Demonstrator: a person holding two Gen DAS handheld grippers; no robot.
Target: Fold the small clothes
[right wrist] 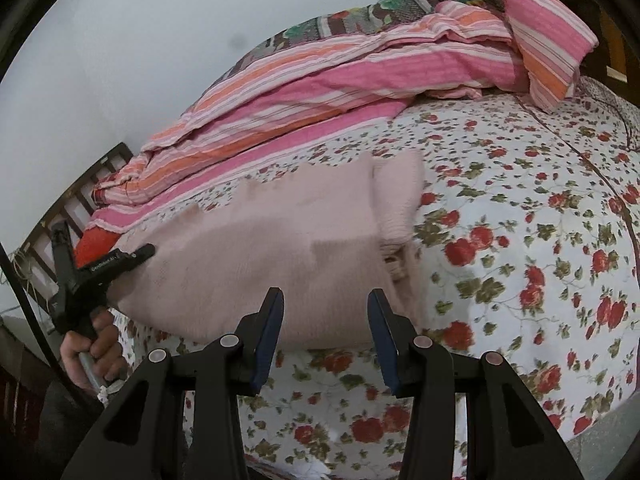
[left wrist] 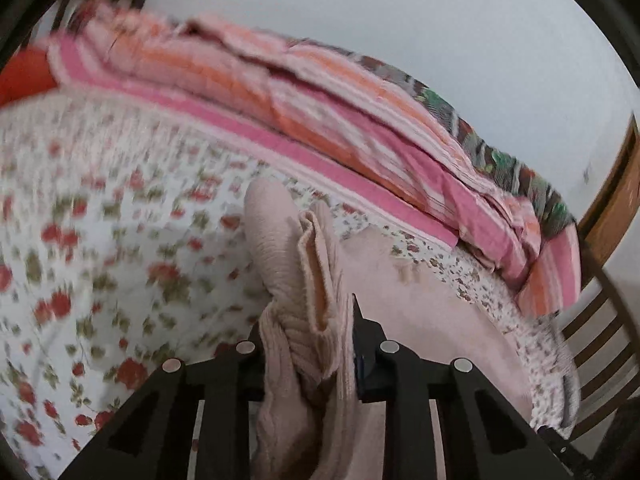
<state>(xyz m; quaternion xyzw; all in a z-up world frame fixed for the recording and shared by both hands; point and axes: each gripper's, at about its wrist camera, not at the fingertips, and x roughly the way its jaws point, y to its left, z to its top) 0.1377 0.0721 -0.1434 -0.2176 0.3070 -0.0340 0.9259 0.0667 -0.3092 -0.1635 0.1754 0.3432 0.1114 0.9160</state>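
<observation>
A pale pink knitted garment (right wrist: pixel 280 240) lies spread on the floral bed sheet (right wrist: pixel 520 240), with a sleeve folded over at its right side. In the left wrist view my left gripper (left wrist: pixel 308 320) is shut on a bunched ribbed part of the pink garment (left wrist: pixel 288 264), lifted a little off the sheet. In the right wrist view the left gripper (right wrist: pixel 136 256) shows at the garment's left edge, held by a hand. My right gripper (right wrist: pixel 324 304) is open and empty, hovering just over the garment's near edge.
A rumpled pink and orange striped blanket (right wrist: pixel 340 80) lies along the far side of the bed against a white wall. A wooden slatted bed frame (left wrist: pixel 608 320) shows at the bed's end. An orange-red cushion (right wrist: pixel 94 246) sits beyond the garment.
</observation>
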